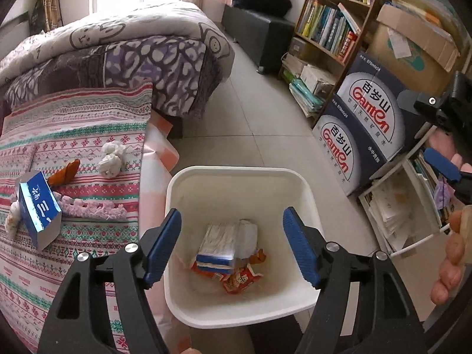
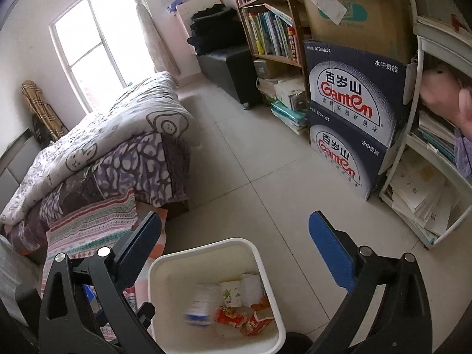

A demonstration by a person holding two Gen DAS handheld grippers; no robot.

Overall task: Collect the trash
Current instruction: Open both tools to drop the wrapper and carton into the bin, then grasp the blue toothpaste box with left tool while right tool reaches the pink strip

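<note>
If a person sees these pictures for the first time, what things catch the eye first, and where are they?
The white bin on the floor beside the bed stands out first, with a blue and white carton and red snack wrappers inside, under the open left claw. Next come the blue carton and crumpled tissues on the striped blanket, left of the bin. On the right, two dark blue water boxes are stacked by the bookshelf.

Patterned bed [image 1: 88, 67], bookshelf [image 1: 330, 20], stacked water cartons [image 2: 351, 112]
</note>
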